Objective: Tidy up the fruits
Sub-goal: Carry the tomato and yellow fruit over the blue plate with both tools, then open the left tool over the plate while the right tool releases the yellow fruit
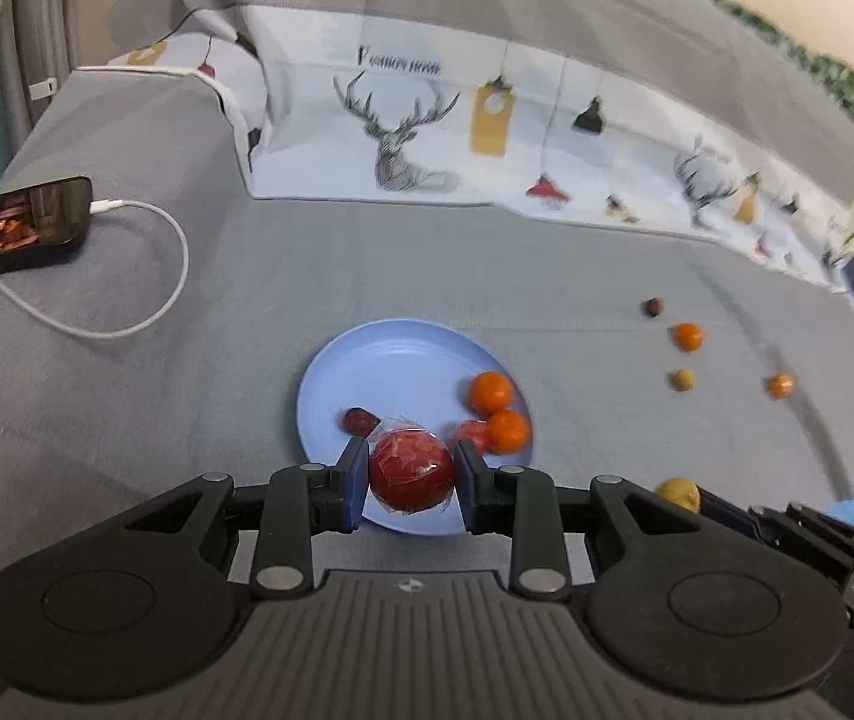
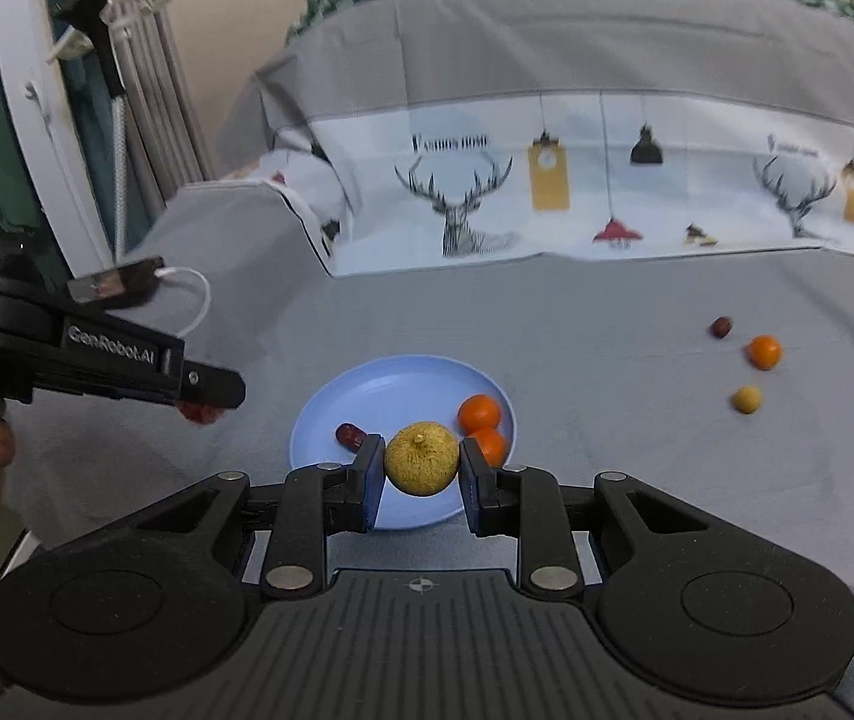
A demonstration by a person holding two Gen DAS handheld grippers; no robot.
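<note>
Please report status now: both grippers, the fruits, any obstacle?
Left gripper shut on wrapped red fruit. Right gripper shut on yellow fruit. Both over blue plate. No obstacle.

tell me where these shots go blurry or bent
Left wrist view: the loose fruit at right, like the orange, is smeared, and the bed edge bows; the red fruit is sharp. Right wrist view: the yellow fruit is crisp, the printed sheet soft.
</note>
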